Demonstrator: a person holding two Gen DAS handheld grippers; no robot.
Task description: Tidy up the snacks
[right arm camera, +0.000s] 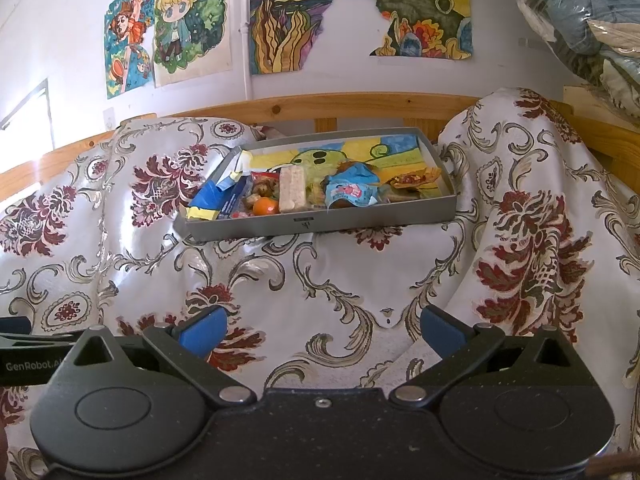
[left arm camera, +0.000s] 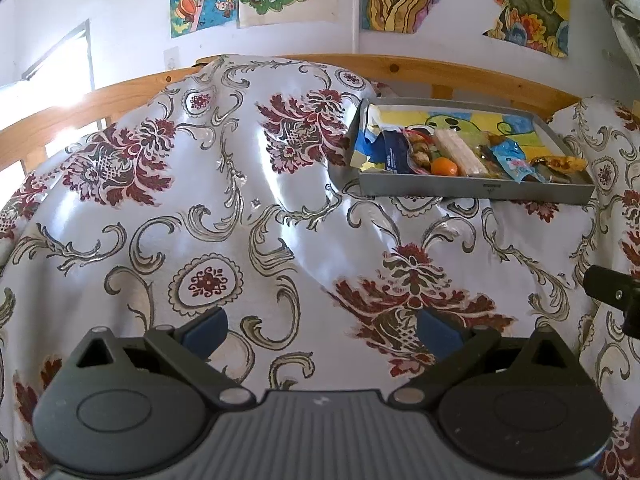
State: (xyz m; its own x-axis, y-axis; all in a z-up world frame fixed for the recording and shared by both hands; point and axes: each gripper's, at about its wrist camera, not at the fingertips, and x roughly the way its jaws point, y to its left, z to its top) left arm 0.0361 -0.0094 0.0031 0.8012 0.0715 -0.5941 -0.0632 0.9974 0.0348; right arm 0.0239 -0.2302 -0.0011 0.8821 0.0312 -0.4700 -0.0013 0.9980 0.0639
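Note:
A shallow grey box lined with a coloured drawing rests on the flowered cloth. It holds several snacks: an orange fruit, a pale wafer bar, a light blue packet, a dark blue packet, and a brown-yellow wrapper. My left gripper stands open and empty, well short of the box and to its left. My right gripper is open and empty too, in front of the box.
The white cloth with red flowers lies rumpled over a wooden frame. Drawings hang on the wall behind. Bagged clothes are piled at the right. A white paper slip lies under my right gripper.

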